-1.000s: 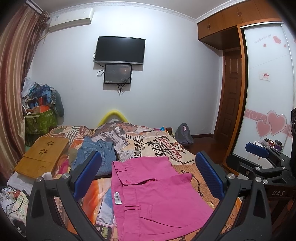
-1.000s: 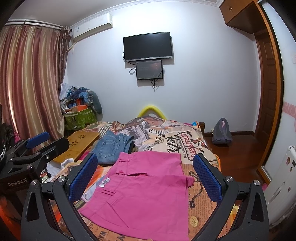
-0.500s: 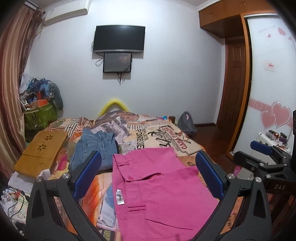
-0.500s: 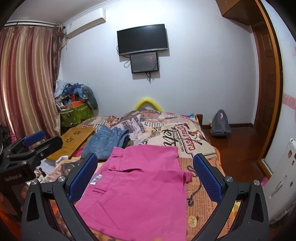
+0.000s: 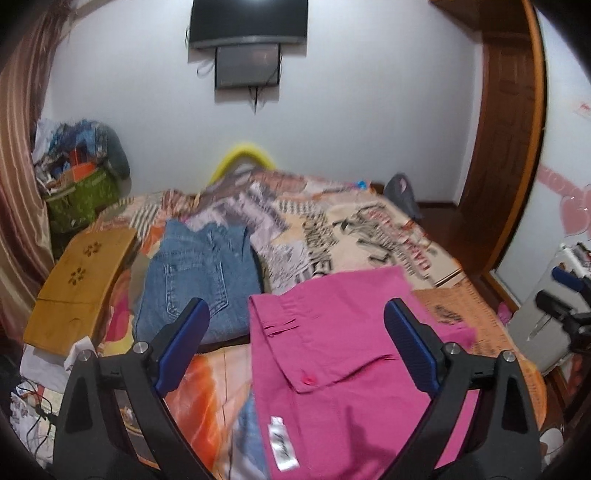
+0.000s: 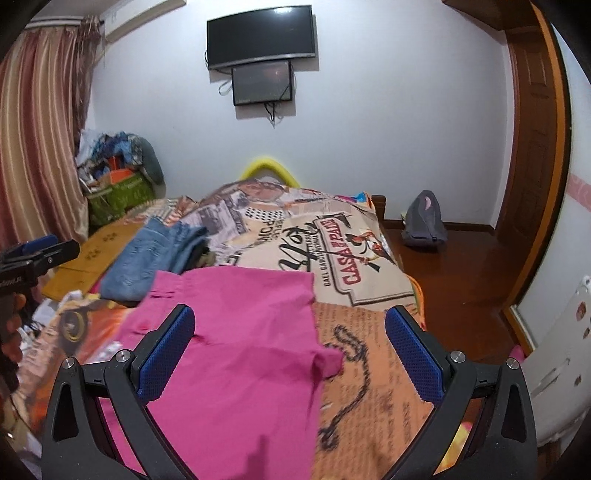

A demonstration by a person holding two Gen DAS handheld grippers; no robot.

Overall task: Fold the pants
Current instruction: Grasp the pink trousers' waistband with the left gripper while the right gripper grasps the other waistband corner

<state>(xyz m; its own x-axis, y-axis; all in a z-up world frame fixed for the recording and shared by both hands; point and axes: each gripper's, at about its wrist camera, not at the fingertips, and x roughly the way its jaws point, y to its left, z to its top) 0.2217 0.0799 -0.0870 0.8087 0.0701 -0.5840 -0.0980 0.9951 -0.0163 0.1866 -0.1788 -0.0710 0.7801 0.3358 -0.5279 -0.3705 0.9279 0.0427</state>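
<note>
Lying flat on the printed bedspread (image 6: pixel 354 266), the pink pants (image 5: pixel 347 354) fill the near middle of both views, waistband toward the far wall, with a white label (image 5: pixel 283 443) on the fabric's near left part and a pink button (image 5: pixel 307 378) on a pocket flap. Both tools hover above the cloth without touching it: the left gripper (image 5: pixel 295 350) has its blue pads spread wide, one over the bedspread to the left of the pants and the other over the pants themselves, and nothing is between them; the right gripper (image 6: pixel 290 354) is likewise wide apart, straddling the right edge of the pants, where a small corner of fabric (image 6: pixel 328 363) juts out. Folded blue jeans (image 5: pixel 199 273) sit just beyond the pants' left corner, beside a wooden lap desk (image 5: pixel 81 273). A wall-mounted TV (image 6: pixel 260 35) hangs above the bed
</note>
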